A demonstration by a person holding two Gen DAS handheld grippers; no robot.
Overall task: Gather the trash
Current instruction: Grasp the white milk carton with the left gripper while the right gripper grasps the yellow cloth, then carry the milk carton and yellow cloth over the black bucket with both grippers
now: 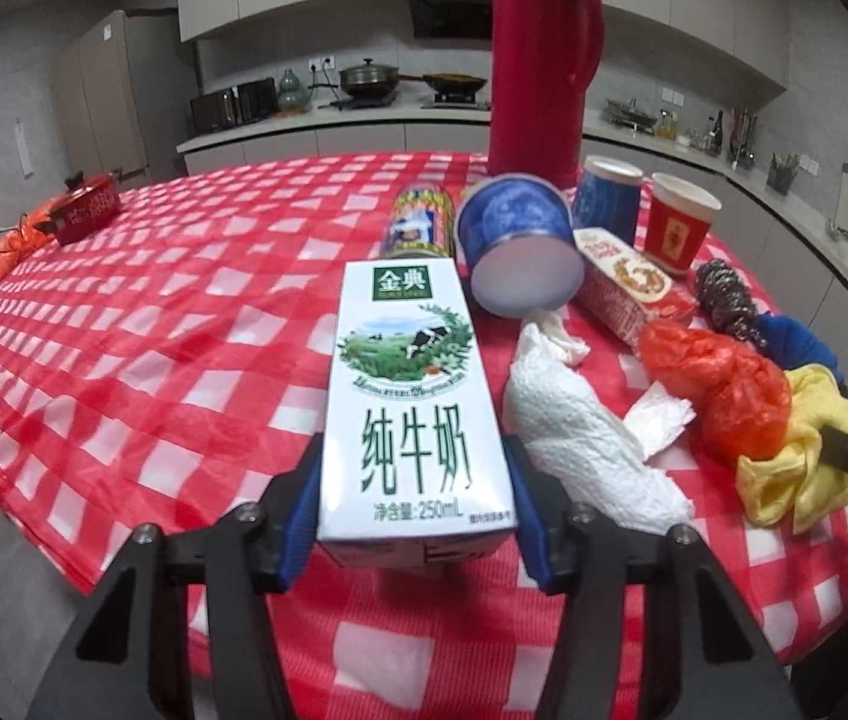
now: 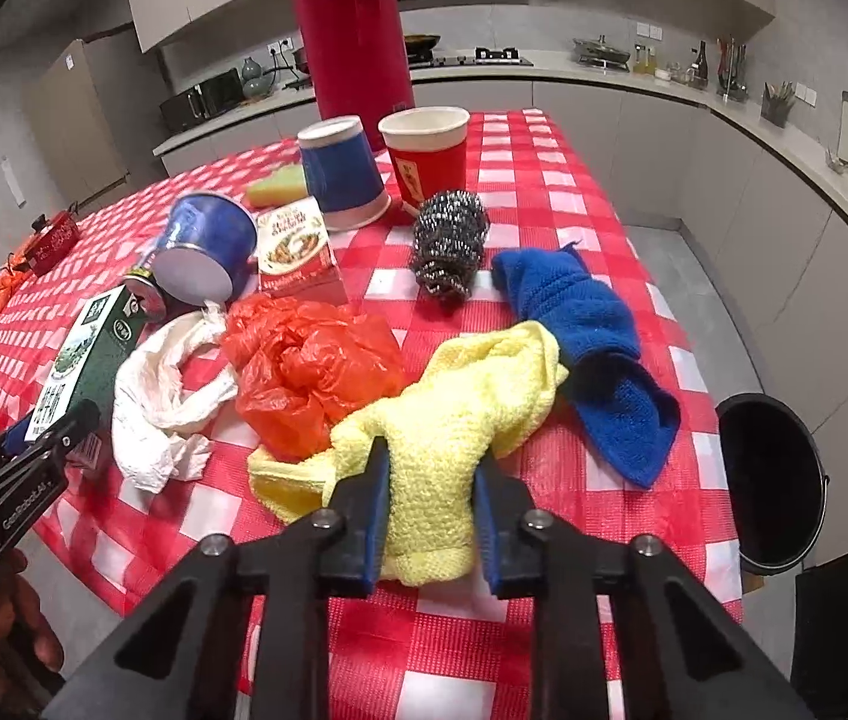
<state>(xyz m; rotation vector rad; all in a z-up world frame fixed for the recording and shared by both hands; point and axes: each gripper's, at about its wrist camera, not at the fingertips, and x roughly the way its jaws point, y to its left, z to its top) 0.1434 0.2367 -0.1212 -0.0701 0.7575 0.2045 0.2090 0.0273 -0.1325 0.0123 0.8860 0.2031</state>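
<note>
The milk carton (image 1: 415,402) is lying flat near the near edge of the red-checked table (image 1: 142,324), and the left gripper (image 1: 415,480) is sitting with both blue pads pressed against its sides, so it's got hold of it. Just right of it, crumpled white tissue (image 1: 586,438) and an orange plastic bag (image 2: 304,366) are lying. The right gripper (image 2: 433,504) is squeezing the yellow cloth (image 2: 454,414), blue cloth (image 2: 592,336) touching it. A black bin (image 2: 775,480) is standing on the floor, right.

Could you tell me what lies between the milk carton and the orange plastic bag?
Crumpled white paper towel, seen in both wrist views, lies between milk carton and orange plastic bag.
</note>
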